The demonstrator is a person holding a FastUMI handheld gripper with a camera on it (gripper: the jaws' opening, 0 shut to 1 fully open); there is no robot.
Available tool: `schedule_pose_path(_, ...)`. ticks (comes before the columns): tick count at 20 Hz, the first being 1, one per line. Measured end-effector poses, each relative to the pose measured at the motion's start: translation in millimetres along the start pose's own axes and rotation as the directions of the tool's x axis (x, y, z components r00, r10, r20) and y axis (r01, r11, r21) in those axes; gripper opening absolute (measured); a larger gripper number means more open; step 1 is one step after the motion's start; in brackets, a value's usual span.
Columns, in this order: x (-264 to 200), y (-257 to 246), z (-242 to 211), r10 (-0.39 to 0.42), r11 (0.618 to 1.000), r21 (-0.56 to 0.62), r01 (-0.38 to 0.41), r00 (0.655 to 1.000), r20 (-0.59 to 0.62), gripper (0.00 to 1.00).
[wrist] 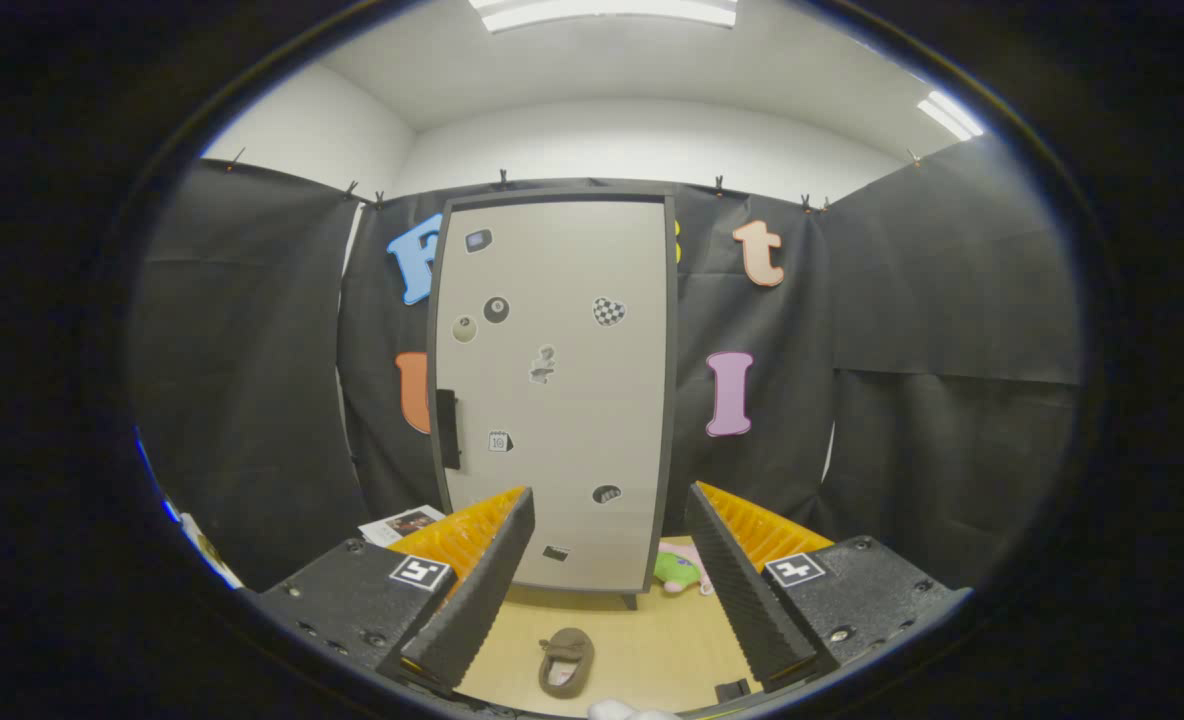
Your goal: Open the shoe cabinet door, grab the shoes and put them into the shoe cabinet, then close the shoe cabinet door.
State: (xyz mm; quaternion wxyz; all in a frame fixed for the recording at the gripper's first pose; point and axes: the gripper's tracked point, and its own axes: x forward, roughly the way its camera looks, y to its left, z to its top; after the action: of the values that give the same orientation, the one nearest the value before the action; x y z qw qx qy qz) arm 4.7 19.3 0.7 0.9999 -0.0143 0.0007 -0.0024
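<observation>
Gripper (612, 575) spread wide, holding nothing, both fingers clear of everything. Shoe cabinet (552, 390) straight ahead, beyond fingers, upright on legs; door closed, dark handle (447, 428) on its left edge, small stickers scattered on door face. Brown slipper (566, 661) on wooden floor (652, 640) between fingers, nearer left finger, short of cabinet, well apart from it. Green-and-pink plush toy (682, 570) on floor just right of cabinet base, by right finger's tip. Paper sheet (402, 523) on floor beyond left finger, left of cabinet.
</observation>
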Motion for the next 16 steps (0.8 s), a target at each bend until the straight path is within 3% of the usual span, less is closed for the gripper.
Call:
schedule_pose_path(7,34,47,1,-0.014,1.0,0.005,0.014,1.0,-0.008,0.99)
schedule_pose_path(16,167,167,-19,0.089,0.995,0.042,-0.088,0.995,-0.036,0.99)
